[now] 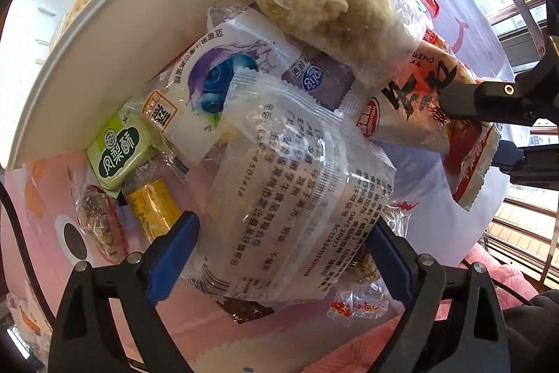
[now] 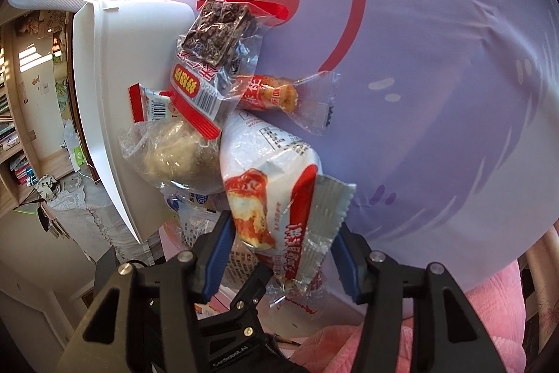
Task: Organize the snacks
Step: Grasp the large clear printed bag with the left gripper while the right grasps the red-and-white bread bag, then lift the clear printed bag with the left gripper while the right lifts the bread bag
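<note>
Clear printed packet [image 1: 297,184] sits between the left gripper [image 1: 283,233] pads, jaws spread wide around it, not pinching. Right gripper [image 2: 279,250] likewise wide around the red-white pastry pack [image 2: 276,198]. Snack pile lies ahead against the white bin [image 1: 115,34]; slick film could slip, dragging neighbours.

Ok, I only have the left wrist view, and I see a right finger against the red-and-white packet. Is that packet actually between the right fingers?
Observer: Yes. The right gripper straddles the red-and-white packet, one finger on each side, jaws wide.
Operator: Anything past it that I'm missing?
Observer: A dark crumbly bar in a clear wrapper lies at the far end of the pile, against the white container.
Operator: And on the open side?
Observer: An orange snack in a clear wrapper rests on the purple cloth, just beyond the red-and-white packet.
</note>
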